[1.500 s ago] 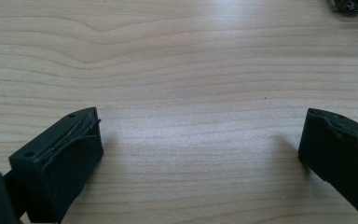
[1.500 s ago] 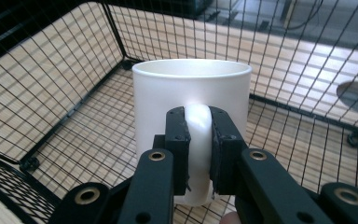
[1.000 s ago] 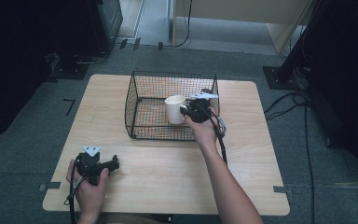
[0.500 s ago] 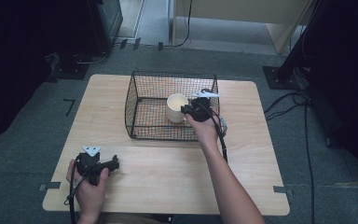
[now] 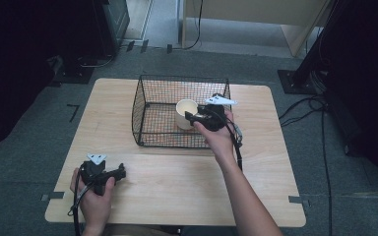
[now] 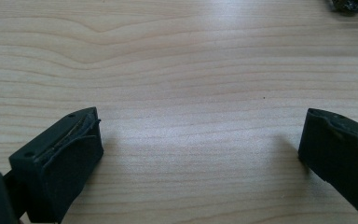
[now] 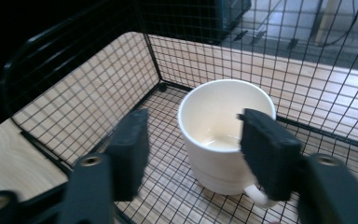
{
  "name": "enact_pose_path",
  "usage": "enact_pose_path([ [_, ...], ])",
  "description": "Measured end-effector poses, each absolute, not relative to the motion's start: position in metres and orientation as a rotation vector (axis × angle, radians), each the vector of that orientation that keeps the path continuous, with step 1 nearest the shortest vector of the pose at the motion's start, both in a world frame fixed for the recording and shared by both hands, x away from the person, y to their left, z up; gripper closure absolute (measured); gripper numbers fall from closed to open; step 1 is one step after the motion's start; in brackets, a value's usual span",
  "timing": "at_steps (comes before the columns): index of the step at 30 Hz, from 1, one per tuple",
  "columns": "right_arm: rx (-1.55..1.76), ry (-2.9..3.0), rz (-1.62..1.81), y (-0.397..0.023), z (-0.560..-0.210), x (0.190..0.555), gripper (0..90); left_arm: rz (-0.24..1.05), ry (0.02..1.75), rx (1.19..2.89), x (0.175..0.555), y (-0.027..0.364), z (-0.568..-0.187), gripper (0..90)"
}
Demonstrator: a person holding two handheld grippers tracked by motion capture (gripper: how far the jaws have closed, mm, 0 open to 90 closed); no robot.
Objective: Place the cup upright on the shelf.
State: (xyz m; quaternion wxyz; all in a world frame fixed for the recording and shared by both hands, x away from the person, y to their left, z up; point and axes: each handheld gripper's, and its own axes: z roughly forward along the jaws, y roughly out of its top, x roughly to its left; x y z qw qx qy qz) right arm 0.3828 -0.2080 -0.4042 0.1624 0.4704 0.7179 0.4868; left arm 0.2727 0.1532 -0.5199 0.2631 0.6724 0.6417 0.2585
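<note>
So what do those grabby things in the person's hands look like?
Each gripper, left and right, is black with two blocky black jaws, a grey three-cornered plate on top and a black cable trailing off. The forearms are bare, no sleeves.

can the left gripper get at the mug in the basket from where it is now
Probably not without moving: the left gripper rests open near the table's front edge, and the wire basket's wall stands between it and the mug. The open top leaves a way in.

Lab-like room: grey carpet (image 5: 39, 123), floor cables (image 5: 320, 128), dark equipment stands (image 5: 295, 78).
</note>
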Motion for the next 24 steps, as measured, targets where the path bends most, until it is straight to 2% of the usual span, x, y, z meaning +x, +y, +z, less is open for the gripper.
enact_pose_path([
  [5,1.299,2.061,1.345,-0.208,-0.396,0.365,11.5,0.7,1.735,1.818,0.273,0.153,-0.52,0.0],
  [8,1.29,2.091,1.327,-0.21,-0.394,0.354,0.0,0.7,1.735,1.817,0.273,0.153,-0.52,0.0],
  [24,1.273,2.046,1.342,-0.244,-0.394,0.301,0.0,0.7,1.735,1.818,0.273,0.153,-0.52,0.0],
])
